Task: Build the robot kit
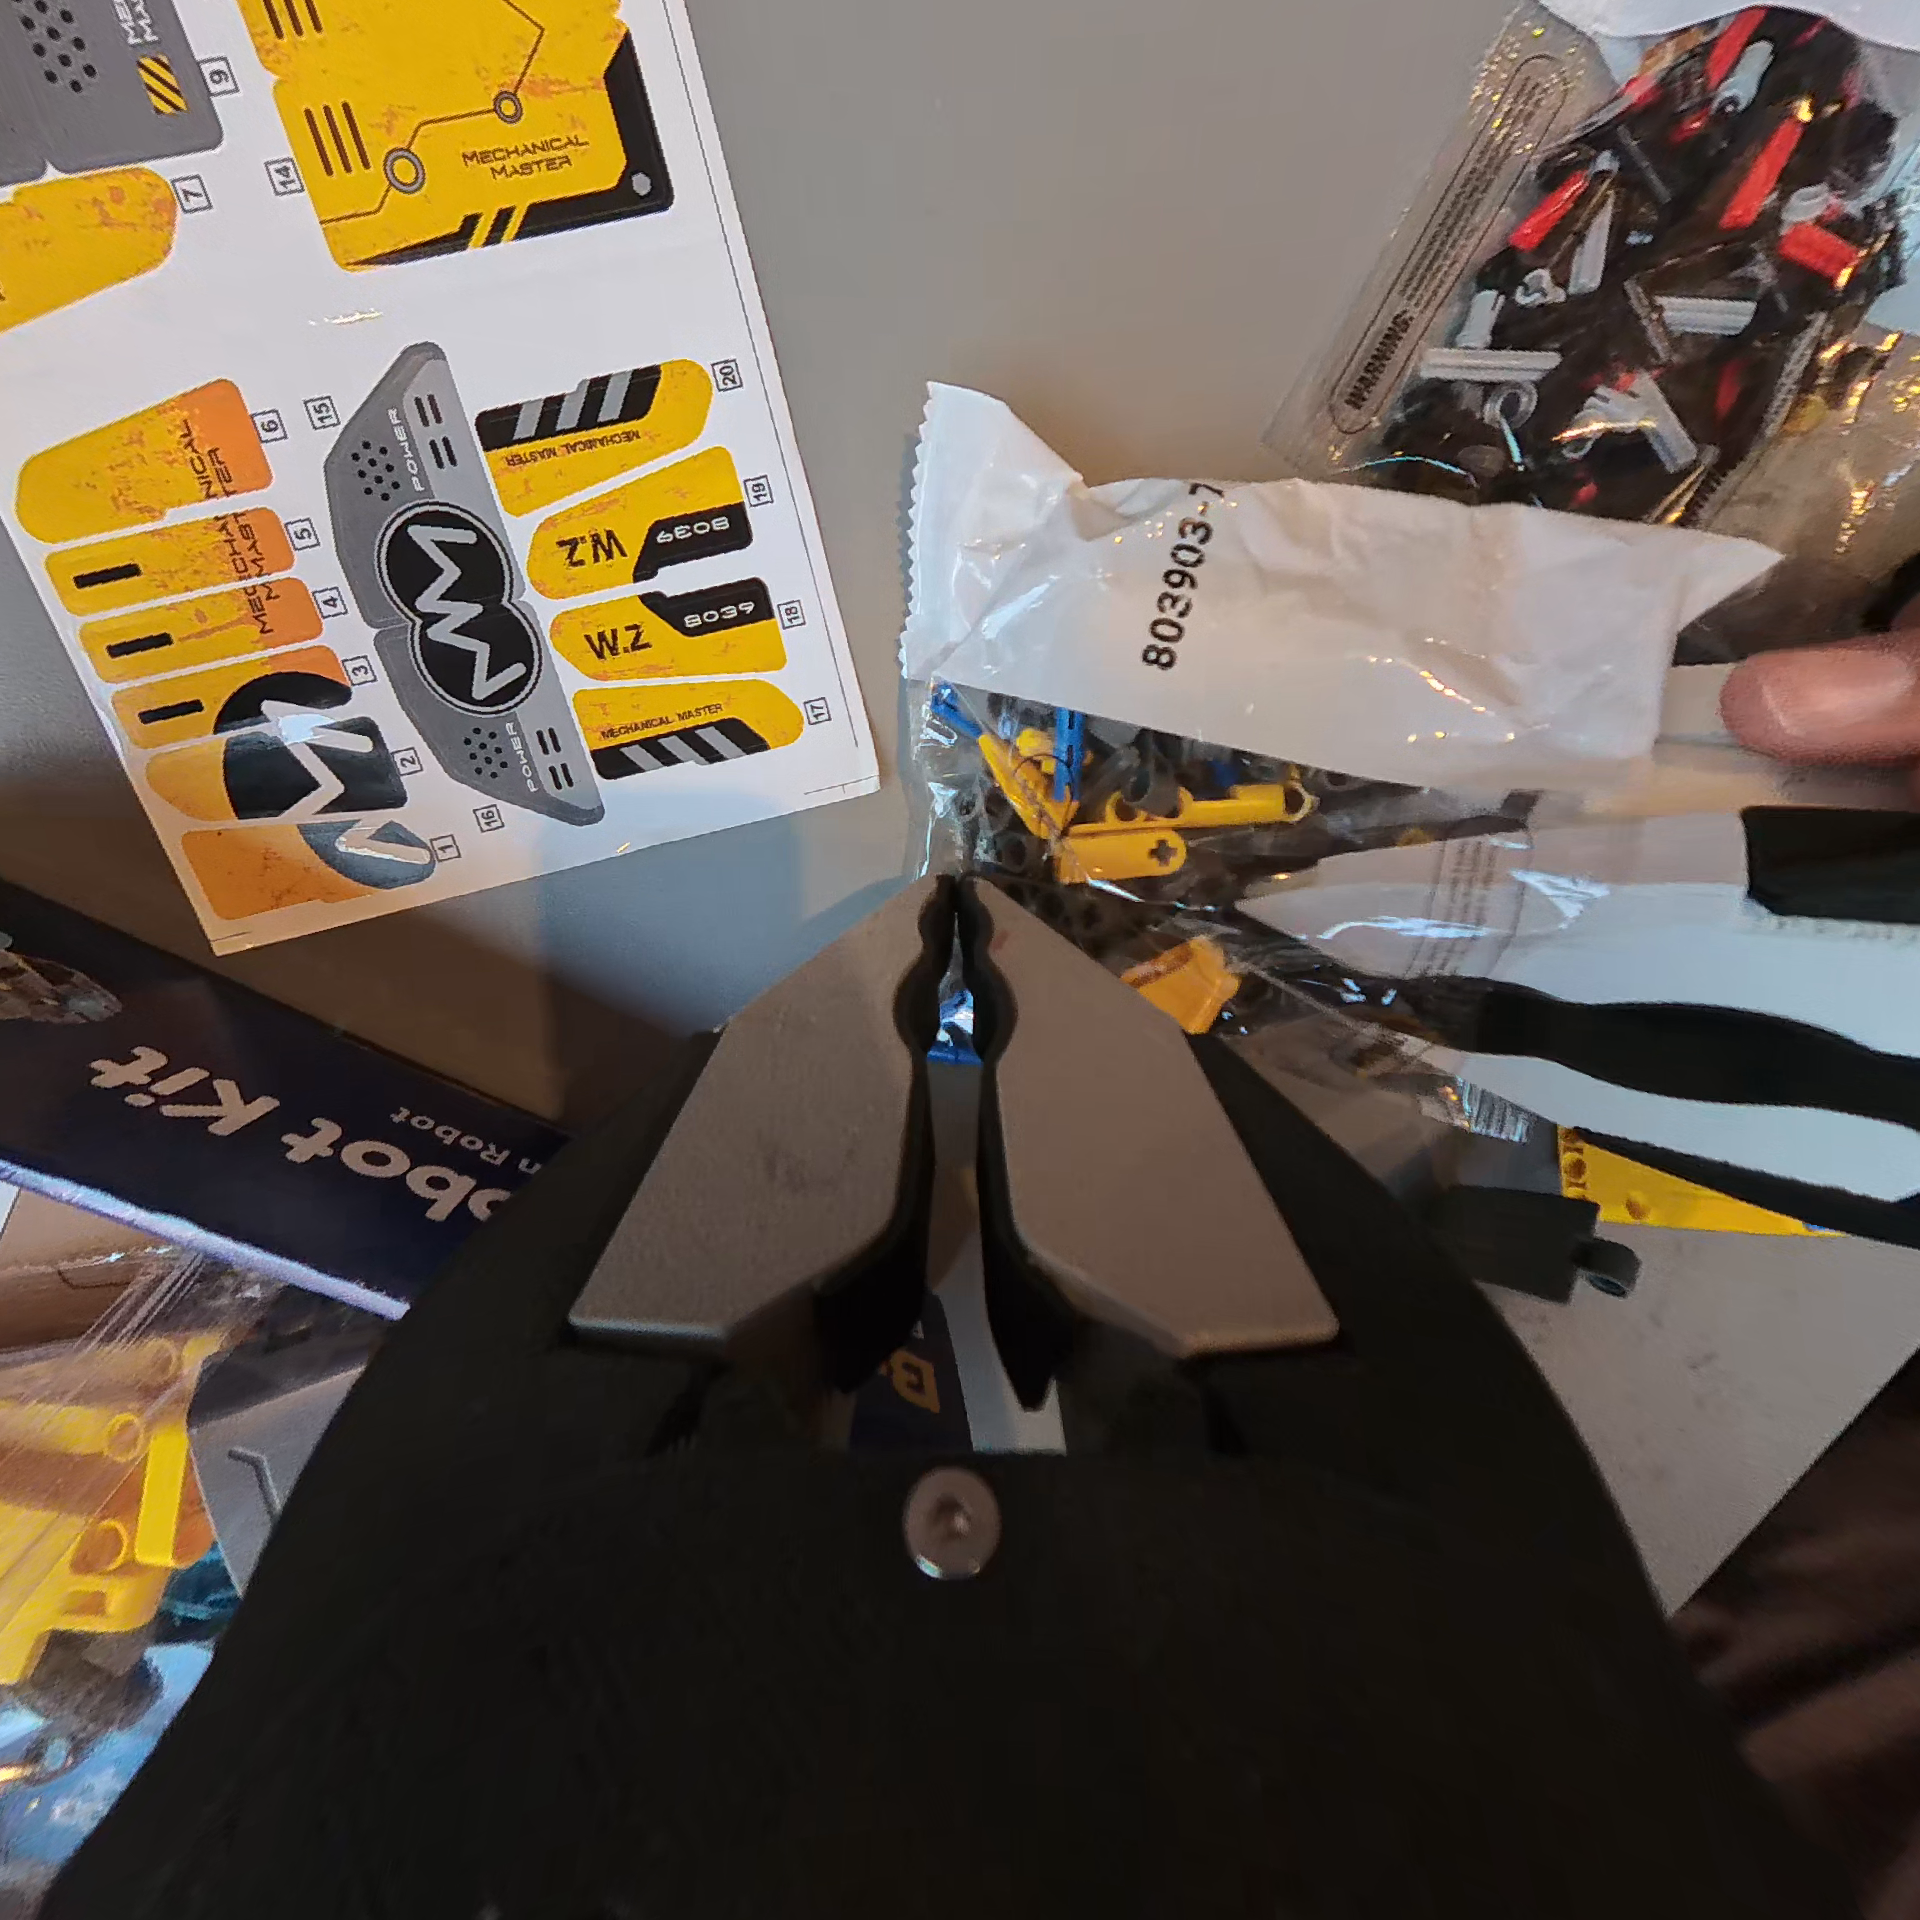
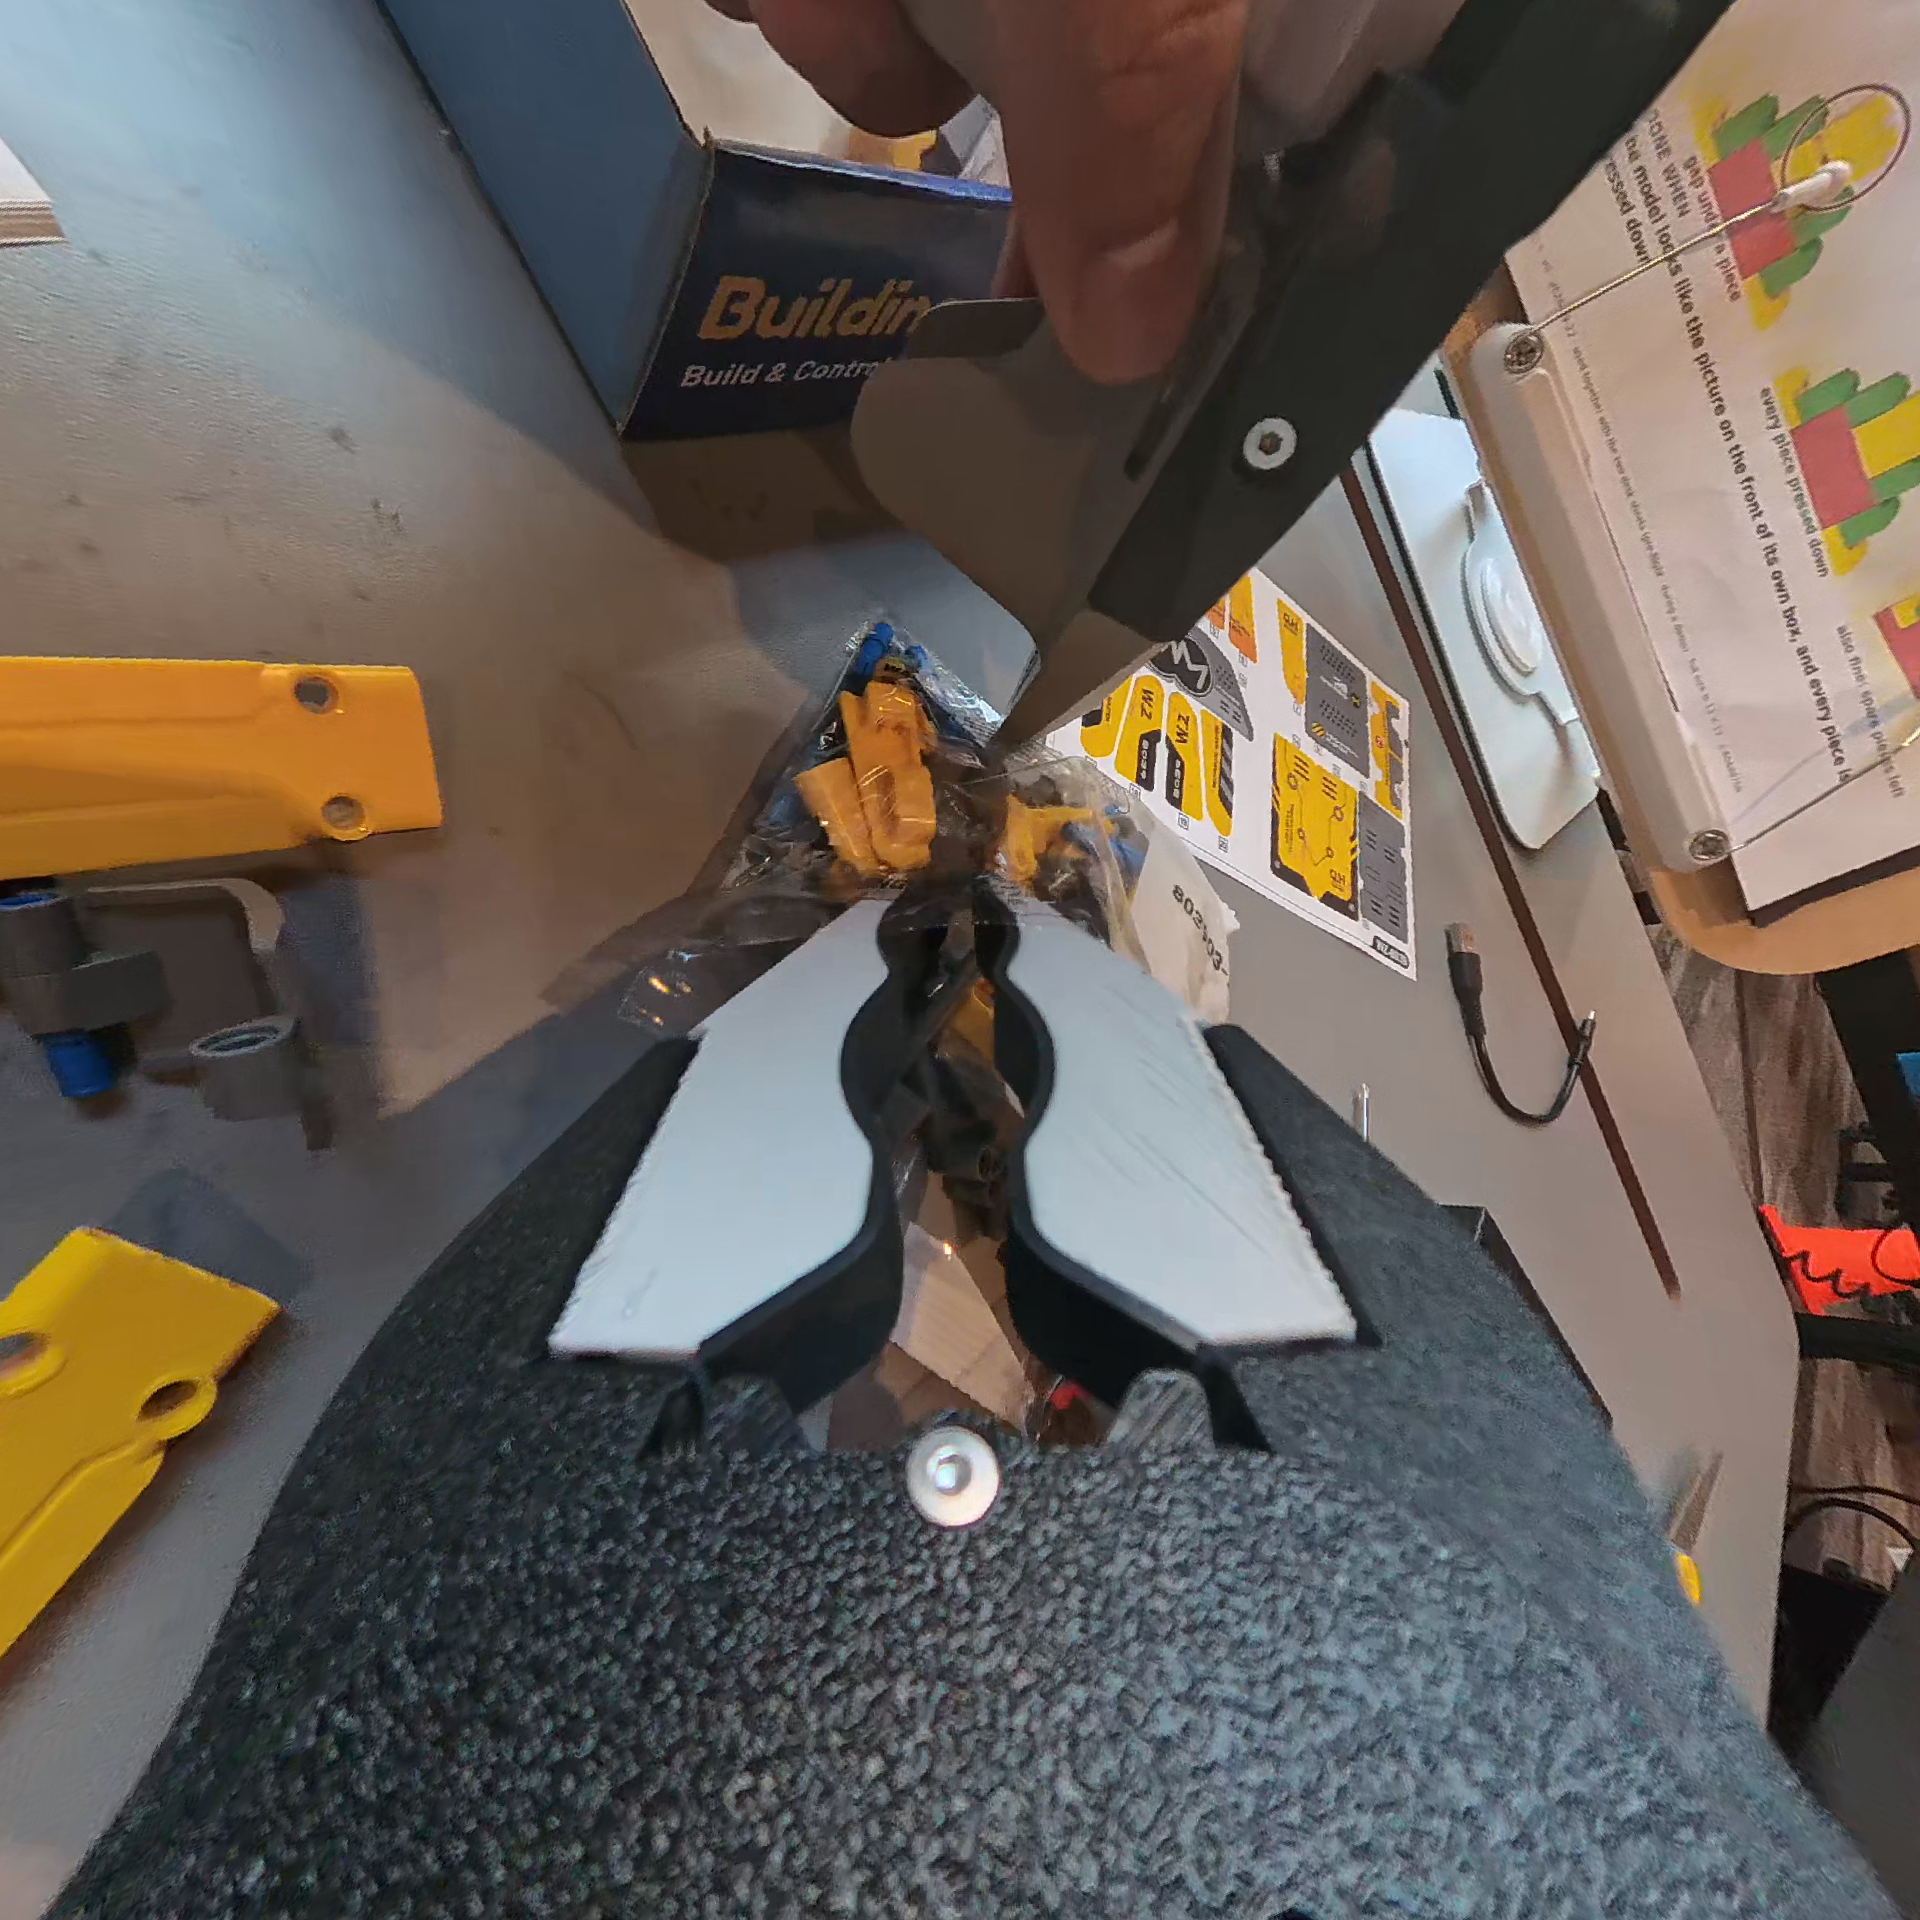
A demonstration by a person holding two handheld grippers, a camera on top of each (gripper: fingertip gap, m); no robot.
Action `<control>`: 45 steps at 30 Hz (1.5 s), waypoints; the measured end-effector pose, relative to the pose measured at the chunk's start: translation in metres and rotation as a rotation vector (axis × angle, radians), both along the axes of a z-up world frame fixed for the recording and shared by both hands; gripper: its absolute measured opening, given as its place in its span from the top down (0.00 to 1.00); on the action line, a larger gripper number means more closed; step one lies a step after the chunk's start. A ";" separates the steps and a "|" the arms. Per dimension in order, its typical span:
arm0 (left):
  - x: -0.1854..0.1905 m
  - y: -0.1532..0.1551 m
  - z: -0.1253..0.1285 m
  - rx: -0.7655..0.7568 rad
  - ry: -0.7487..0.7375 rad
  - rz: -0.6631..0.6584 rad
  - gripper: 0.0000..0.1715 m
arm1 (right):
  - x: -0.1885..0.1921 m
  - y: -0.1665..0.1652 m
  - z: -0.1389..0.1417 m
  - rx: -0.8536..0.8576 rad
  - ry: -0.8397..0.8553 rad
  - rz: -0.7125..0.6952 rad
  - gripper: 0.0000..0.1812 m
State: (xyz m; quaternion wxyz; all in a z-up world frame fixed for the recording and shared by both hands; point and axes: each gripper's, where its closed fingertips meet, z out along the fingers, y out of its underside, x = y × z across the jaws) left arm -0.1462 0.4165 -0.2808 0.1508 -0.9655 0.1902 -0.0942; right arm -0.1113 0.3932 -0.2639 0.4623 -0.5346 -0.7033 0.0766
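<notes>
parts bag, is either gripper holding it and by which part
Both are. The left gripper pinches the clear parts bag at its edge; the right gripper clamps the clear plastic at the opposite side.

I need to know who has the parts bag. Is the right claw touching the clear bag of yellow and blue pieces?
Touching. The right wrist view shows the right claw shut on the clear bag, plastic pinched between its tips.

Grey table [image 1: 1091, 208] with sticker sheet [image 1: 436, 499]

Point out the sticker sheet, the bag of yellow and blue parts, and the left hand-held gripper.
sticker sheet [image 1: 436, 499]: left wrist view, on its grey centre sticker.
bag of yellow and blue parts [image 1: 1299, 623]: left wrist view, on its white top.
left hand-held gripper [image 1: 956, 894]: left wrist view, between fingertips.
</notes>
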 end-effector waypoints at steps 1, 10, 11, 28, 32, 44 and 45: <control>0.000 0.000 0.000 0.000 -0.004 0.002 1.00 | 0.000 0.000 0.000 -0.003 0.006 0.000 0.95; -0.001 0.003 0.002 0.027 -0.014 0.022 1.00 | 0.016 -0.007 0.013 0.015 0.023 -0.031 0.95; -0.002 0.004 0.003 0.042 -0.002 0.023 1.00 | 0.020 -0.008 0.014 0.022 0.019 -0.041 0.95; 0.007 -0.020 0.122 0.430 -0.135 0.117 0.91 | 0.118 -0.041 0.036 -0.172 0.141 -0.219 0.96; 0.037 -0.079 0.149 0.504 -0.353 0.084 0.82 | 0.155 -0.035 0.040 -0.301 0.239 -0.308 0.96; 0.067 -0.209 0.059 0.554 -0.275 0.007 0.81 | 0.221 -0.020 0.060 -0.505 0.396 -0.464 0.96; 0.068 -0.212 0.050 0.563 -0.257 0.000 0.81 | 0.215 -0.024 0.054 -0.510 0.376 -0.445 0.96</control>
